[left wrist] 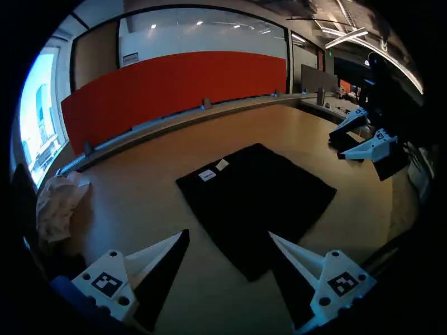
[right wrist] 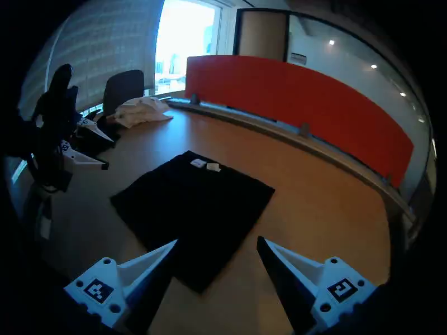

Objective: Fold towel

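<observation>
White-fingered left tool (left wrist: 228, 233): fingers apart, nothing held, poised over the near corner of one black towel (left wrist: 257, 195). Same for right tool (right wrist: 217, 240): spread, empty, above another corner. Towel lies flat mid-surface (left wrist: 139, 195), with two white tags (left wrist: 208, 175) near its far corner. One pale crumpled cloth (left wrist: 58, 204) at surface edge. One red partition (left wrist: 179, 84) behind.
</observation>
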{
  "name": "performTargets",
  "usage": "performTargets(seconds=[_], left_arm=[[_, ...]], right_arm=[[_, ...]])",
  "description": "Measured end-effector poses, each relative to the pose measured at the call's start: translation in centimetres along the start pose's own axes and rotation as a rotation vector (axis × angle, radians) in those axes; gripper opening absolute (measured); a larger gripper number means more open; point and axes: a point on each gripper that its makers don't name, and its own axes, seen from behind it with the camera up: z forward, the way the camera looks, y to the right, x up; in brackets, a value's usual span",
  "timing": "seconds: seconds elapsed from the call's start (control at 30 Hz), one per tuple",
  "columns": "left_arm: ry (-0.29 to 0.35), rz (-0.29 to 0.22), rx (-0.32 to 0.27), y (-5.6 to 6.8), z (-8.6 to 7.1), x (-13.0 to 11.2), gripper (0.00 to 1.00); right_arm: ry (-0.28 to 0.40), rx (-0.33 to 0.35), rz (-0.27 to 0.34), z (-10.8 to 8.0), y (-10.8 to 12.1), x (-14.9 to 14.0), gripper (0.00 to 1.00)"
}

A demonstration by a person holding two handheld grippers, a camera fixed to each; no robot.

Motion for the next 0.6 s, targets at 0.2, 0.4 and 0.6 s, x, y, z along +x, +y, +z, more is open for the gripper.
performTargets(seconds=[0.2,0.4,0.6], left_arm=[[-0.031,0.003,-0.016,0.5,0.7,-1.4,0.93],[-0.061,0.01,-0.035,1.1,1.4,-2.6,0.93],[-0.099,0.016,-0.057,1.7,2.2,-4.3,0.93]], right_arm=[[-0.03,0.008,0.0,0.7,-0.3,-1.7,1.0],[-0.059,0.018,-0.006,1.2,-0.8,-3.2,1.0],[-0.092,0.027,-0.013,1.8,-1.2,-4.9,1.0]])
